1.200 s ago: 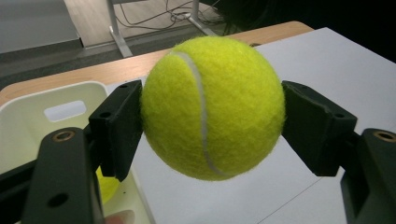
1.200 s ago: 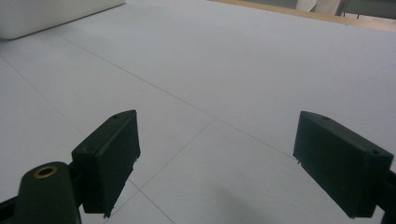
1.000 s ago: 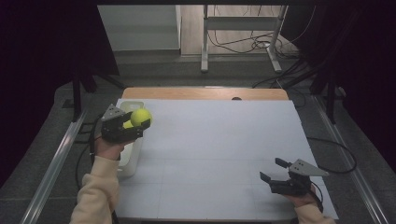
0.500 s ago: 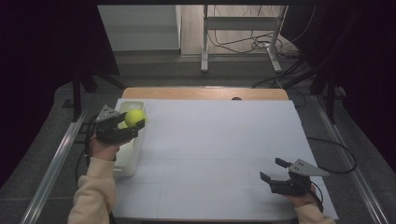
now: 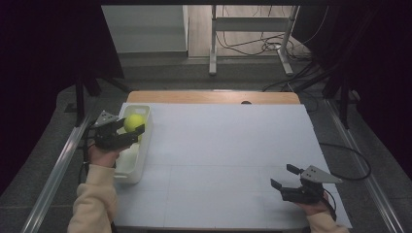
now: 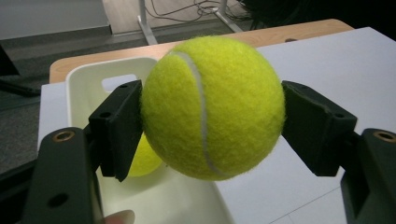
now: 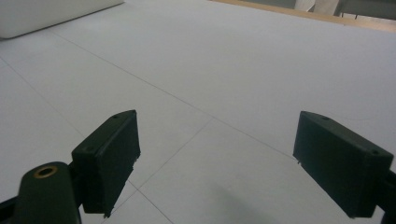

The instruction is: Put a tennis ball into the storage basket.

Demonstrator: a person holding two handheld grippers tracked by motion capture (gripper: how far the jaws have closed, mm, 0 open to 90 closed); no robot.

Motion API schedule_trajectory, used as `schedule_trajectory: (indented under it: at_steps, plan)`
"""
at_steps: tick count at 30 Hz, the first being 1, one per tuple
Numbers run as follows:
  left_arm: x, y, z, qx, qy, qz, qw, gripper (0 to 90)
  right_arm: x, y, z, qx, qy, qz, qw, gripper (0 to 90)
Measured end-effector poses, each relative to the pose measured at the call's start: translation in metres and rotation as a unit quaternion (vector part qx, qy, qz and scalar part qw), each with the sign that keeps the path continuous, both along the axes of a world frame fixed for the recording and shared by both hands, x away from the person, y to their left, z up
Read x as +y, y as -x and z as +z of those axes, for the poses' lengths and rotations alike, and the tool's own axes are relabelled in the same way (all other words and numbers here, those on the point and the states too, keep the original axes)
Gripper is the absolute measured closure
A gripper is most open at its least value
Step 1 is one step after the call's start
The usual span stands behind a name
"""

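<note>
I see the yellow-green ball (image 6: 212, 107) fuzzy, white-seamed, raised above the white bin (image 5: 144, 141) where a second ball (image 6: 142, 158) lies.

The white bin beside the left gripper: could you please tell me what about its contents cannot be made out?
- Left gripper view: the held tennis ball and a pad hide most of the second ball in the bin.
- High view: the left gripper covers the bin's middle; ball count unclear.

White plastic bin (image 5: 141, 155) stands at table's left edge; second yellow tennis ball (image 6: 142, 158) lies inside. White table sheet (image 5: 228, 150) bare from bin to right gripper (image 5: 286, 177): free passage.
</note>
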State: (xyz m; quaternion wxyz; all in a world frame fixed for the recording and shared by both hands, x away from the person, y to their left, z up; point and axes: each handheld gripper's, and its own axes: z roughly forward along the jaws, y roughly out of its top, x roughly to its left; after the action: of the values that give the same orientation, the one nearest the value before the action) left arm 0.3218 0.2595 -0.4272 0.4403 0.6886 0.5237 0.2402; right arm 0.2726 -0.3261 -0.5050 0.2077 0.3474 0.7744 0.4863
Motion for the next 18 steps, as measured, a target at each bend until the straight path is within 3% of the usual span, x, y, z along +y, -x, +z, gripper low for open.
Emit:
schedule_trajectory:
  at_steps: [10,18]
  plan:
    - [0.0109,0.0014,-0.0037,0.008,0.002,0.019,0.9998,26.0,-0.0001,0.0,0.0,0.0,0.0,0.0,1.0,15.0]
    - [0.0117,0.0006,-0.0048,0.012,-0.001,0.02,0.9997,25.9,0.0001,0.0,-0.0002,-0.001,0.001,0.001,1.0,15.0]
